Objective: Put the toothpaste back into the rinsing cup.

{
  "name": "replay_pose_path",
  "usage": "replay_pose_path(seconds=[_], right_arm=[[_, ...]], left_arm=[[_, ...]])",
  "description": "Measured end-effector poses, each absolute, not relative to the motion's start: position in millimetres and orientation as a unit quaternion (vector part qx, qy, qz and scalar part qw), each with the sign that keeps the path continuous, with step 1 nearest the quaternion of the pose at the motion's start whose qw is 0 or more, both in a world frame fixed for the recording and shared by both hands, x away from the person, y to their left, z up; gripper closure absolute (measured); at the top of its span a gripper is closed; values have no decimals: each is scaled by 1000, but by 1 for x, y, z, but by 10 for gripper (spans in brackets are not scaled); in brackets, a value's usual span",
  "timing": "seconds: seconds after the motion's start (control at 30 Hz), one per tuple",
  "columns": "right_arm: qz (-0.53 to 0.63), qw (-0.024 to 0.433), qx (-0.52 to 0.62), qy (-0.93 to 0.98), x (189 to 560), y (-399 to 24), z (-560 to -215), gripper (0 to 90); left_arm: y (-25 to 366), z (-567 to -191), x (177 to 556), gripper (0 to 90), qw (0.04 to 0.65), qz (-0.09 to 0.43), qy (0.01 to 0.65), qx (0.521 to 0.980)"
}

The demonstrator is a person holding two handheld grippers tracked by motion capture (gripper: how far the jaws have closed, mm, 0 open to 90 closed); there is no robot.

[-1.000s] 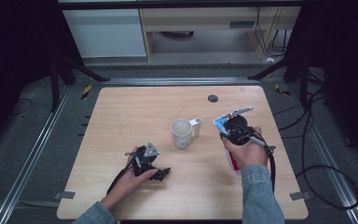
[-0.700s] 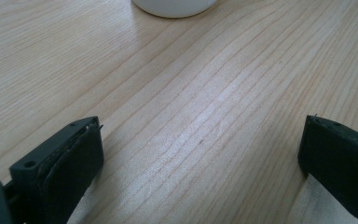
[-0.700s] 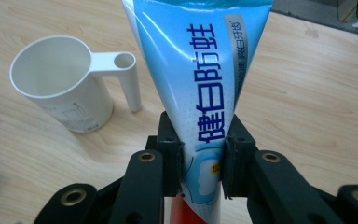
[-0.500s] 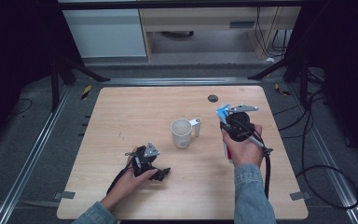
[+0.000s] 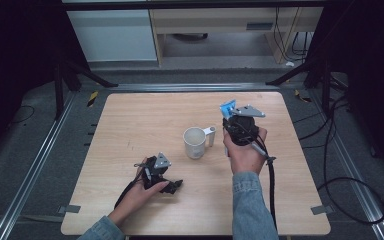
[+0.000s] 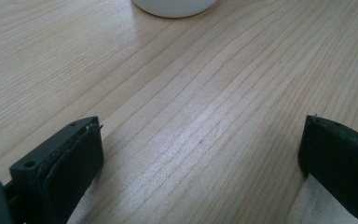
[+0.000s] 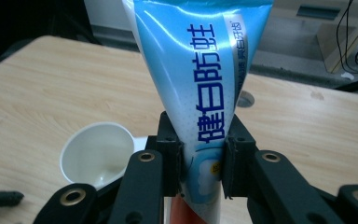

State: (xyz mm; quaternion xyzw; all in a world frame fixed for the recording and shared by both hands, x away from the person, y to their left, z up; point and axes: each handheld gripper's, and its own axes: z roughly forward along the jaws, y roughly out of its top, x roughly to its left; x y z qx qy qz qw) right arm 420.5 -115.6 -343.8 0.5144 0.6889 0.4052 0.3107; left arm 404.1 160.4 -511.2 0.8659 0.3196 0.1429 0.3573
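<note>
A blue toothpaste tube [image 7: 205,84] is being clamped between the two black jaws of the right gripper [image 7: 200,161], which are closed against its sides; the tube is being held upright with its flat crimped end pointing up, and dark blue Chinese characters are being shown down its face in the right gripper view, with a red band visible at its lower part. In the high view the right gripper [image 5: 241,125] is being held by the right hand [image 5: 245,150] above the right half of the wooden table [image 5: 130,115], with the tube's blue end [image 5: 227,107] sticking up just beside the grey plate on top. A white mug [image 5: 195,142] is being left standing upright near the middle of the table, just to the left of that gripper, its handle turned toward it; its open mouth [image 7: 98,151] is being seen below and to the left of the tube in the right gripper view. The left gripper [image 5: 166,184] is being rested low at the near left part of the table in the left hand [image 5: 140,192], well apart from the mug. In the left gripper view its jaws are being kept wide apart with nothing between them, bare wood grain [image 6: 191,116] lying in the gap and the mug's white base [image 6: 175,5] showing at the top edge. A small dark round object [image 5: 228,103] is lying on the table beyond the right gripper.
</note>
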Motion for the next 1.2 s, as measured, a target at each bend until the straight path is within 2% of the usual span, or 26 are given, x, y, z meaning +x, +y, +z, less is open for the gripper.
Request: replay_pose_path(seconds=[0.17,0.33,0.73,1.2], right_arm=[[426,341,501,671,420,-107,-330,726],[439,352,495,662,426,-98,-318,726],[472,352,477,652,443,-74,-304,724],[505,353,463,637,451,-55,-310,724]], left_arm=[[160,-511,404,0,357,143,320,866],[160,-511,404,0,357,143,320,866],[160,-511,404,0,357,143,320,866],[161,-511,404,0,357,143,319,866]])
